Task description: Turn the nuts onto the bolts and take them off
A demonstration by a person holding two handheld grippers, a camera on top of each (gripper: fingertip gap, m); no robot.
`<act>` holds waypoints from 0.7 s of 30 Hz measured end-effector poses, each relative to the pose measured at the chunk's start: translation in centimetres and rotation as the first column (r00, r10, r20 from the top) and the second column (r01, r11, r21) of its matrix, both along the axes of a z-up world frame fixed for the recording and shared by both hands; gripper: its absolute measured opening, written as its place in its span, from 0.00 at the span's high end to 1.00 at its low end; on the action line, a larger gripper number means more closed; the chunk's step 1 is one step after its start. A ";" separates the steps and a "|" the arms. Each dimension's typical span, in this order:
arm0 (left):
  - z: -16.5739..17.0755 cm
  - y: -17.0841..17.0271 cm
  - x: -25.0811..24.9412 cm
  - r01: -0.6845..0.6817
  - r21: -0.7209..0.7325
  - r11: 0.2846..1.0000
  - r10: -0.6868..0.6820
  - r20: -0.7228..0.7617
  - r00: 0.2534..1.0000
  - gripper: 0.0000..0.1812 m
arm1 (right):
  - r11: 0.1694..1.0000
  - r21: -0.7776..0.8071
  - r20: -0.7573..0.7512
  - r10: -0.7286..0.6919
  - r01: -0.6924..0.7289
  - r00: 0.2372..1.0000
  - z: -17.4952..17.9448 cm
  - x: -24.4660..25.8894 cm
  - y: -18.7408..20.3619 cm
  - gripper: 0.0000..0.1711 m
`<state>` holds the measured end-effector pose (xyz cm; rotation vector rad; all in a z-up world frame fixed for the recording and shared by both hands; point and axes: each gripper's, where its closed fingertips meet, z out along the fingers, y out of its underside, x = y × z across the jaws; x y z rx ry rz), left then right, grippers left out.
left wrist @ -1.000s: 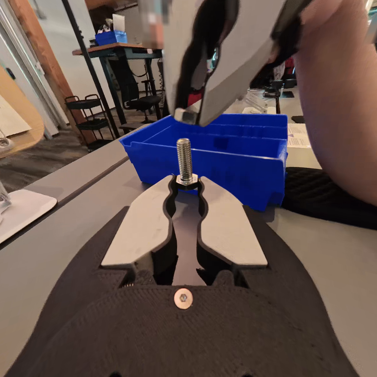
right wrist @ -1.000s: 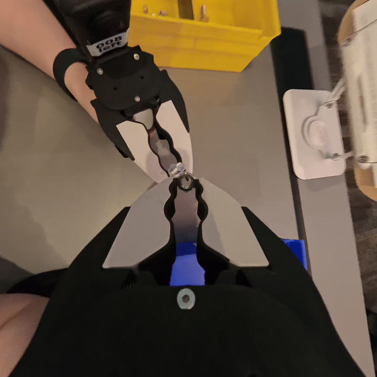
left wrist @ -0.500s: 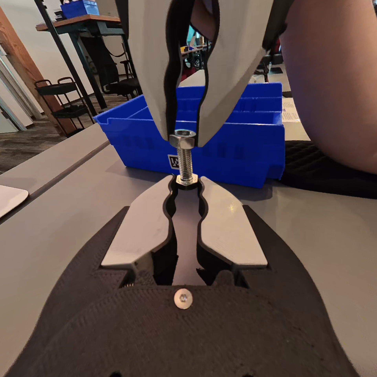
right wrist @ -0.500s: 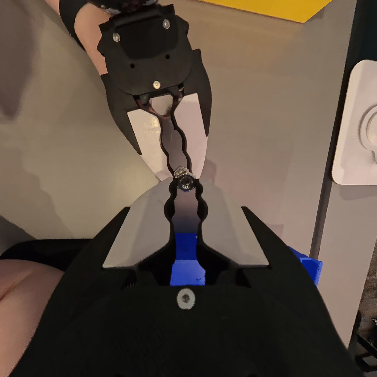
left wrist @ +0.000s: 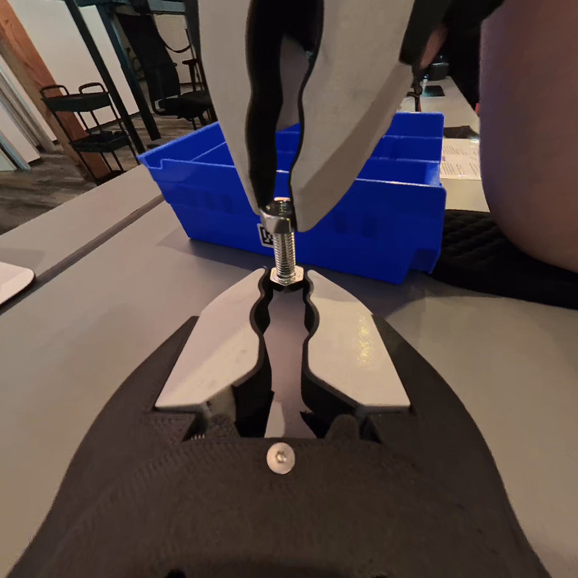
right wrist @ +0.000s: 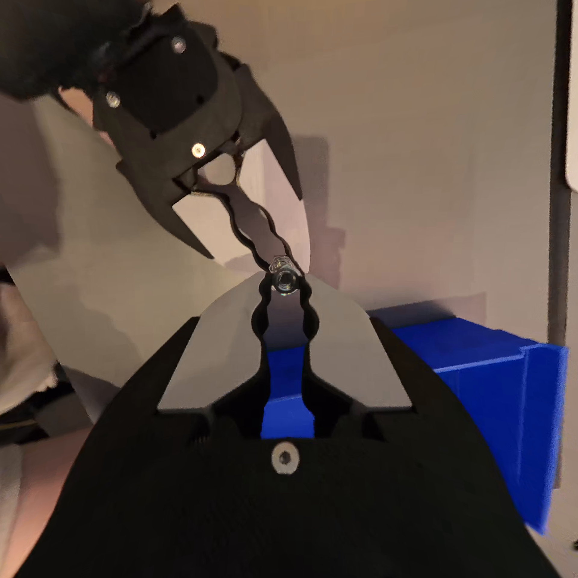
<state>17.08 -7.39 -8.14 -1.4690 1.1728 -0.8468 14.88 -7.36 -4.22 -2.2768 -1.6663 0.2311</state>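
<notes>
Left gripper (left wrist: 285,276) is clamped tight on the hex head of the bolt (left wrist: 284,254), holding it upright with the threaded shaft pointing up, above the grey table (left wrist: 93,300). Right gripper (left wrist: 278,215) comes straight down from above, tips pinched on the nut (left wrist: 277,215), which sits at the top end of the bolt. A second ago the nut hung clear above the bolt tip and off to one side; half a second ago it was level on the tip. Now it looks slightly cocked, and the right gripper has twisted, one finger (left wrist: 344,125) showing its broad face. How far the nut is threaded on, cannot tell.

Left wrist view gives the side-on look: full threaded shaft, blue bin (left wrist: 391,215) just behind the bolt with inner dividers, a black mat (left wrist: 488,259) to its right under a bare forearm (left wrist: 531,131), a black cart (left wrist: 90,122) and table legs in the room behind. Right wrist view looks down the bolt axis: nut (right wrist: 284,279) seen as a ring with a dark bore between the right gripper (right wrist: 284,281) tips, left gripper (right wrist: 283,264) reaching in from upper left, blurred, and the blue bin (right wrist: 488,406) below right.

Fingers are flat pale-grey plates with wavy black inner edges on ribbed black printed bodies. Bolt and nut are shiny steel.
</notes>
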 end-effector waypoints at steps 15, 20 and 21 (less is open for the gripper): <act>-0.6 1.1 -0.5 -0.081 -0.002 0.997 0.081 -0.043 0.996 0.90 | 0.953 -0.081 -0.006 -0.294 0.293 0.956 -0.5 -0.6 0.7 0.89; -0.4 1.6 -0.9 -0.107 -0.035 0.994 0.106 -0.028 0.994 0.90 | 0.943 -0.044 -0.026 -0.332 0.331 0.943 -0.2 -1.1 1.3 0.89; -0.2 1.6 -1.0 -0.104 -0.053 0.993 0.104 -0.016 0.994 0.90 | 0.943 -0.035 -0.035 -0.332 0.331 0.943 -0.1 -1.3 1.4 0.89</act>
